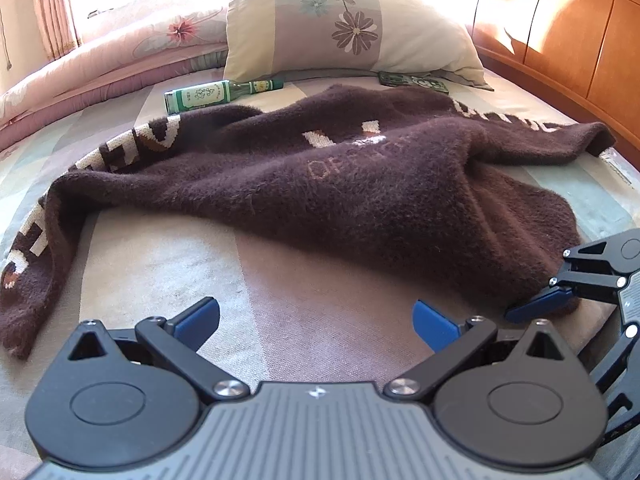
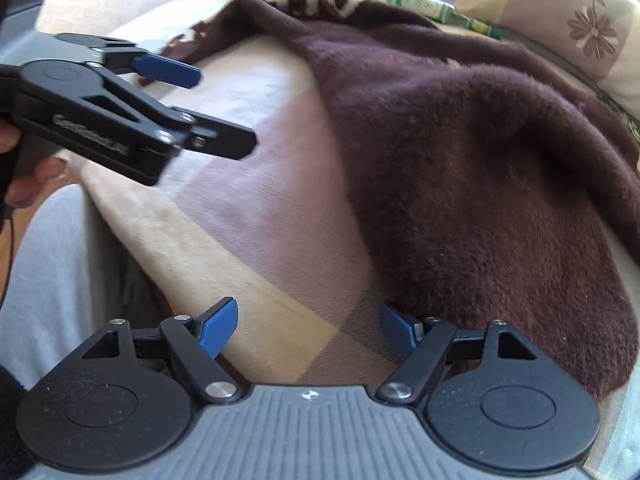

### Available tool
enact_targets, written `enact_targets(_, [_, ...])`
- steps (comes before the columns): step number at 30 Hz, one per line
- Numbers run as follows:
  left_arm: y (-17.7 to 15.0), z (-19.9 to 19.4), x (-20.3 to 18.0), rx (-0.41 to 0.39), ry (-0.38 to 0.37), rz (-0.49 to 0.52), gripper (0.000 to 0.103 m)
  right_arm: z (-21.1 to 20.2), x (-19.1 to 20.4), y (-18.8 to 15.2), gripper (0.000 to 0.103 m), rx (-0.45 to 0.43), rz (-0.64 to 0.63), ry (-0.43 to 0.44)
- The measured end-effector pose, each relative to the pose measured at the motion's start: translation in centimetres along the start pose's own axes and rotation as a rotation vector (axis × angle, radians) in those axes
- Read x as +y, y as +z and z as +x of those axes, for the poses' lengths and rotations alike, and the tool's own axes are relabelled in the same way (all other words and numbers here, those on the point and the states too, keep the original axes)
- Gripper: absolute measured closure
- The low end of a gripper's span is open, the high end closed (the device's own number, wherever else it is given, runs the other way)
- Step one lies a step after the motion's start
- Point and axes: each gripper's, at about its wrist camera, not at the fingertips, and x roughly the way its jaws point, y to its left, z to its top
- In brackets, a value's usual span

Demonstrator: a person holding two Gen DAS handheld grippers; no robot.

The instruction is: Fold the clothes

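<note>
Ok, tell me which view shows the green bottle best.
The left wrist view: the green bottle lies whole on its side, label readable, beside the brown sweater. The right wrist view shows it only blurred at the top edge.

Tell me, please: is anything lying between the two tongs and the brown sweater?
Nothing visible. Only bare bedsheet lies between the open left tongs and the brown sweater. The open right tongs are already at its hem.
</note>
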Motion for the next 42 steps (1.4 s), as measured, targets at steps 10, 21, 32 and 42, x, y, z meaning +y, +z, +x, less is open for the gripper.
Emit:
enact_targets(10, [1.0,2.1,2.0,-0.012,0.017,-0.017,0.001,-0.3,-3.6,4.1,0.027,-0.068,0.004,-0.171])
enact_targets(21, [1.8,4.4,2.6,-0.022,-0.034,-0.015,0.001,-0.9,-12.3,13.6,0.027,-0.261,0.114,-0.265])
enact_targets(32, [1.7,5.7,3.7,-0.022,-0.046,-0.049,0.001,3.5,-19.3,22.3,0.020,-0.285,0.168,-0.330])
enact_targets(42, [1.3,4.6,4.5,-0.031,-0.039,-0.077,0.001,-1.5,-15.0,16.2,0.020,-0.308,0.119,-0.232])
